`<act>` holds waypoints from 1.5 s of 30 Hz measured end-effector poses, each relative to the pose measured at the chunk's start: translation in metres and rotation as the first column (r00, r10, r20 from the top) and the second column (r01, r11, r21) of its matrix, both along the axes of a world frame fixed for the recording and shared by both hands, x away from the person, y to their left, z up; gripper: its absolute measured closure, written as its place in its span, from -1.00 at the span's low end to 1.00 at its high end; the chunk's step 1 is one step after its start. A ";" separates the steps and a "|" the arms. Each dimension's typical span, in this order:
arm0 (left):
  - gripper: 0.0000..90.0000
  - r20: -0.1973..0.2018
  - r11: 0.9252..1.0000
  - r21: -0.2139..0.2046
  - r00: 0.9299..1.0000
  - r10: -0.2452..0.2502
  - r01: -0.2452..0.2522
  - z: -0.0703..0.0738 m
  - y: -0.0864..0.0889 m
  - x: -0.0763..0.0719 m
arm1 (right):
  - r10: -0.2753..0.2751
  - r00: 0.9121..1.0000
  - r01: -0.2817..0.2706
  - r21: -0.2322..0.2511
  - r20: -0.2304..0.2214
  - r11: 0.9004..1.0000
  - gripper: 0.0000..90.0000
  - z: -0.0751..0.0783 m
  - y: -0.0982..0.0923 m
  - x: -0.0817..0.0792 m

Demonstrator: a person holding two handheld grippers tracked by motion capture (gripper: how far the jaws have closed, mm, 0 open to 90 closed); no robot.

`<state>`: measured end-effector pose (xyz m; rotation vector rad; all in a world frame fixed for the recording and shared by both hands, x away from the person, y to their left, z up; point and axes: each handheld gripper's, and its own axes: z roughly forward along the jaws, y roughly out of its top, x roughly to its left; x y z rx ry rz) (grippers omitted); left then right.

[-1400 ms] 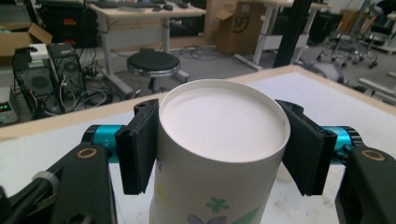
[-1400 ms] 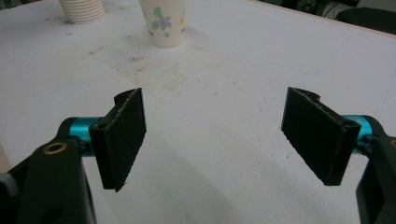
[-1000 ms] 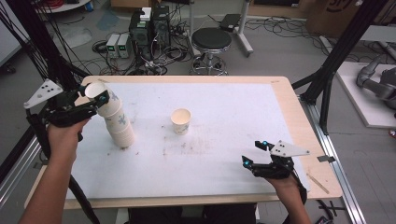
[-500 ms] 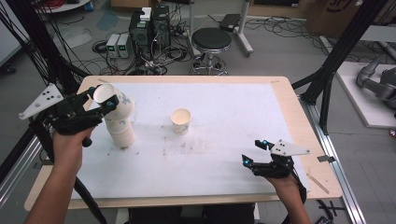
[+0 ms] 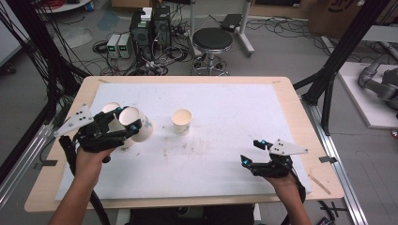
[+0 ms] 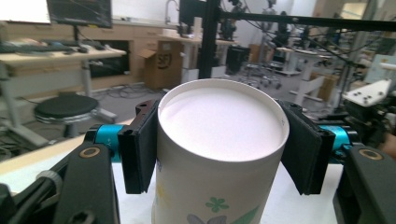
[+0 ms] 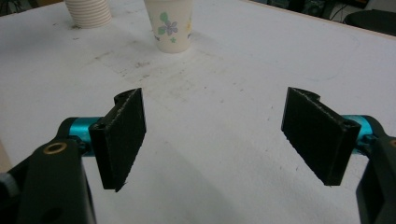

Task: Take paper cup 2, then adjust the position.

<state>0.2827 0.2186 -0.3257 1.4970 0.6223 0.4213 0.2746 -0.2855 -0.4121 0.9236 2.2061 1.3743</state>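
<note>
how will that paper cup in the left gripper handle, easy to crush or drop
The paper cup is probably light, and thin-walled enough to dent under a hard squeeze. The left gripper grips opposite sides near the closed base, likely its stiffest part. Tilted in the high view, it might slip.

We see a matt white sheet (image 5: 225, 117), scuffed with grey smudges near its middle, covering the table (image 5: 300, 112), whose bare rim looks like pale smooth wood. The paper cup (image 6: 219, 154) clamped in the left gripper (image 5: 126, 123) has a smooth matt white base and a printed floral wall. The single cup (image 5: 181, 121) standing at the middle of the sheet is the same printed paper, and the stack of cups (image 7: 88, 11) at the far left shows ribbed white paper rims. The right gripper (image 5: 251, 151) has matt black pads (image 7: 122, 135) with a rough, rubbery face, glossy anodised blue metal sleeves, black plastic arms and a brass-coloured rivet.
</note>
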 end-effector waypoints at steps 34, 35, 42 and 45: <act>-0.22 -0.051 0.973 0.065 0.974 -0.219 0.222 -0.039 -0.071 -0.005 | 0.192 0.981 -0.192 0.028 -0.012 0.981 -0.57 0.007 0.027 -0.006; -0.22 -0.053 0.972 0.067 0.973 -0.224 0.227 -0.040 -0.073 -0.005 | 0.192 0.981 -0.192 0.028 -0.012 0.981 -0.57 0.007 0.027 -0.006; -0.22 -0.063 0.958 0.085 0.961 -0.268 0.273 -0.045 -0.088 -0.004 | 0.246 0.969 -0.245 0.041 -0.014 0.969 -0.57 0.010 0.040 -0.008; -0.22 -0.062 0.953 0.088 0.957 -0.285 0.289 -0.048 -0.093 -0.005 | 0.275 0.961 -0.275 0.036 -0.012 0.961 -0.57 0.012 0.046 -0.009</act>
